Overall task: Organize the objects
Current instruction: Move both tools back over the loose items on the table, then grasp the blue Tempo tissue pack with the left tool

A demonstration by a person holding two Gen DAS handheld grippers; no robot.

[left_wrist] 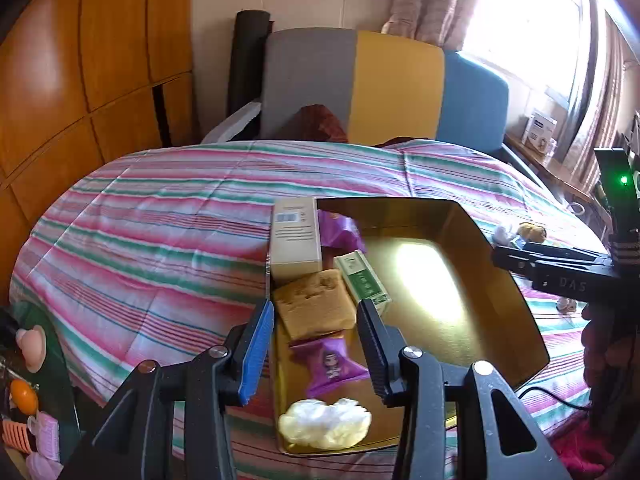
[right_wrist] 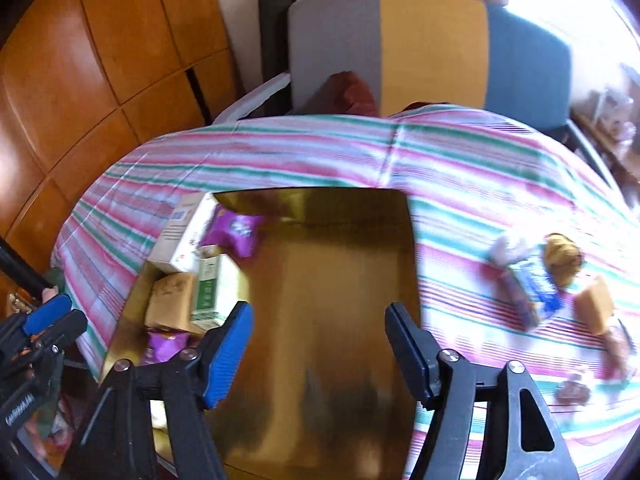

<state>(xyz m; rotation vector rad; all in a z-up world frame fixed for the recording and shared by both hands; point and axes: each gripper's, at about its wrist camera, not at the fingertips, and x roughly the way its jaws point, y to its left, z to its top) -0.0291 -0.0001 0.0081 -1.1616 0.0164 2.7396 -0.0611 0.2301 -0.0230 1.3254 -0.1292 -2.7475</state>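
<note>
A gold tray (left_wrist: 472, 280) lies on the striped bedspread (left_wrist: 160, 220). Along its left side lie a beige box (left_wrist: 296, 236), a green box (left_wrist: 362, 280), a brown cake packet (left_wrist: 316, 304), two purple candy packets (left_wrist: 332, 364) and a white-and-yellow wrapped lump (left_wrist: 324, 424). My left gripper (left_wrist: 316, 348) hovers open over the tray's left wall, above the cake packet and candy, with nothing between its pads. My right gripper (right_wrist: 320, 344) stands open and empty over the tray's bare floor (right_wrist: 332, 280). In the left wrist view, the right gripper (left_wrist: 508, 254) shows by the tray's right wall.
Loose snacks lie on the bedspread right of the tray: a blue-white packet (right_wrist: 536, 284), a brown muffin (right_wrist: 562, 258), a yellow cake piece (right_wrist: 596, 304). A grey, yellow and blue chair (left_wrist: 360, 80) stands behind the bed. Wooden wardrobe (left_wrist: 80, 60) on the left; small clutter (left_wrist: 24, 400) at lower left.
</note>
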